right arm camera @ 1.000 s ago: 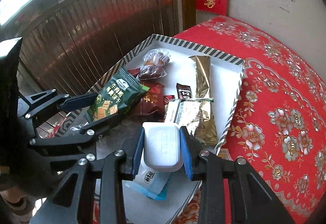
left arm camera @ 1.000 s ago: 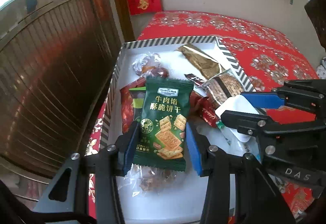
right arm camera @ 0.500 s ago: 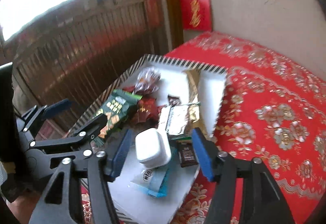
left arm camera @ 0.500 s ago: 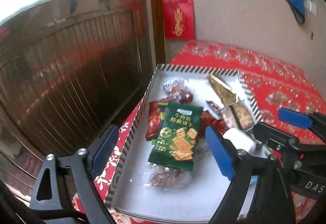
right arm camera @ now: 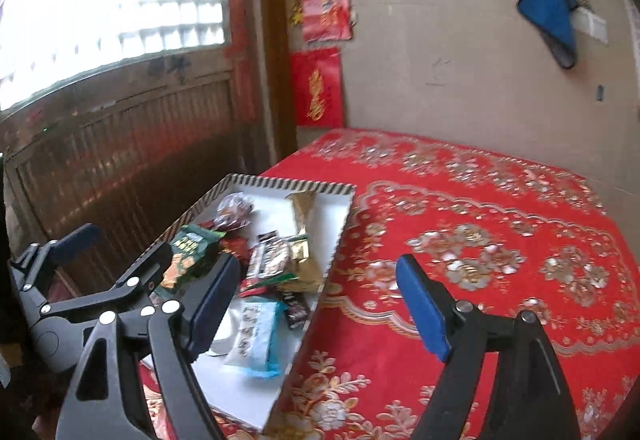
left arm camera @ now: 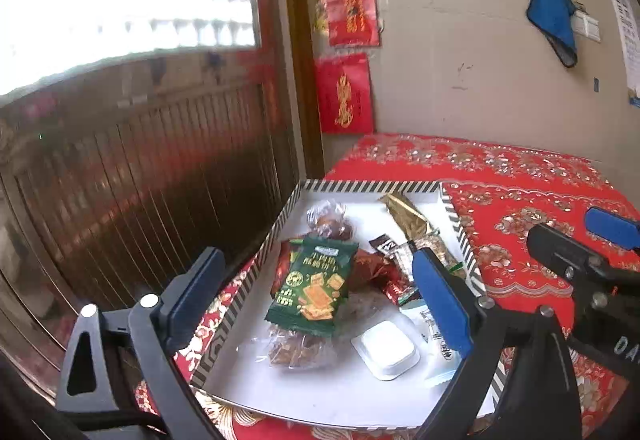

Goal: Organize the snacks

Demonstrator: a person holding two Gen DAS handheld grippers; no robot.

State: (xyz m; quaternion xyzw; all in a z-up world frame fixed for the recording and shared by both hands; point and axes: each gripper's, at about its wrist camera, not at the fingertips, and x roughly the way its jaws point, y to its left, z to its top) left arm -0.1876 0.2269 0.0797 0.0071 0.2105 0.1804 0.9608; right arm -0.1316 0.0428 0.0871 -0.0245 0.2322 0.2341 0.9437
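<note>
A white box with a striped rim (left arm camera: 286, 209) sits at the table's left edge and holds several snacks. A green cracker packet (left arm camera: 314, 286) lies on a clear candy bag (left arm camera: 294, 348). A white cup-shaped pack (left arm camera: 386, 350) lies near the box's front, beside a white-and-blue packet (right arm camera: 256, 336). My left gripper (left arm camera: 316, 304) is open and empty, raised above the box. My right gripper (right arm camera: 316, 304) is open and empty, raised over the box's right rim (right arm camera: 338, 236); its arm also shows in the left wrist view (left arm camera: 580, 264).
A red floral cloth (right arm camera: 480, 240) covers the table to the right of the box. A gold wrapper (left arm camera: 408, 217), dark bars and red packets lie in the box's far part. A brown slatted wall (left arm camera: 140, 179) stands left; a beige wall (left arm camera: 460, 59) behind.
Both grippers opened, releasing the green cracker packet and the white pack into the box, then rose and pulled back from it.
</note>
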